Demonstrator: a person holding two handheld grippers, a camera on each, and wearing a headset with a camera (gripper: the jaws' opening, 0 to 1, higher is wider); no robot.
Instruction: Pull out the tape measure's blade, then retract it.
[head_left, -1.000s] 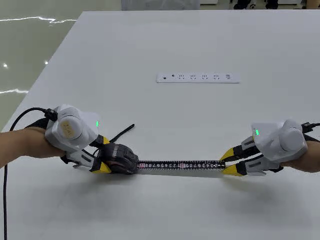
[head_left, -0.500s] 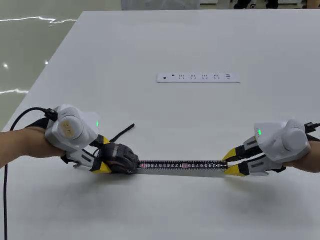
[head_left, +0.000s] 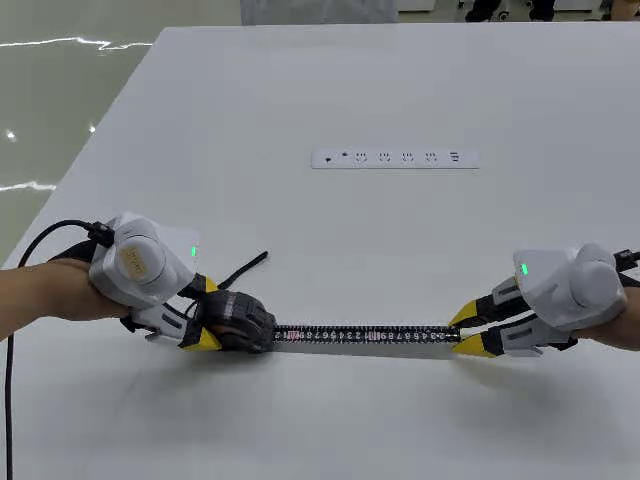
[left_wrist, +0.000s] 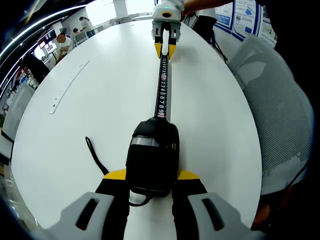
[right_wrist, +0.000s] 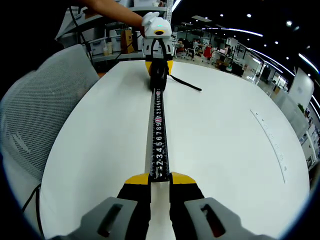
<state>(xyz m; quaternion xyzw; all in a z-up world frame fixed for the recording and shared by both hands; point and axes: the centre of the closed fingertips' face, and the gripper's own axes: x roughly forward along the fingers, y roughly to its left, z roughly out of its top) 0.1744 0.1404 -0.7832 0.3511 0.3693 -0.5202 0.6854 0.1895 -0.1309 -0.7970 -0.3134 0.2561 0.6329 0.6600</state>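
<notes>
Extension of the blade (head_left: 365, 332) was judged to be the step in hand. A good length was out of the case, and retraction was not yet done.

**Tool state**
- The left tool (head_left: 208, 312) was clamped on the tape measure (head_left: 238, 318), with one yellow-tipped jaw on each flank of the black case.
- The right tool (head_left: 465, 332) was closed on the free end of the blade, pinching it between its tips.

**Location**
- The tape measure sat on the white desk (head_left: 400, 90), toward the person's left and near the front edge.
- Whether the blade rested on the desk or ran just above it could not be told.
- A black strap (head_left: 245, 267) trailed from the case toward the far side.

**Orientation**
- The blade's long axis ran left to right across the desk, roughly parallel to the power strip (head_left: 395, 158) lying well apart behind it.
- The mouth of the case pointed toward the right tool.
- The printed scale faced up, with the numbers rising toward the right tool.
- In the right gripper view the blade (right_wrist: 158, 135) ran straight from the right tool (right_wrist: 160, 179) to the case.

**Next move (judgement)**
- Once extension is sufficient, the right tool should return along the same line toward the case.
- It should keep its clamp on the blade so the spring cannot snap it back.
- The left tool should hold the case steady.
- Whether a blade lock was engaged could not be told.
</notes>
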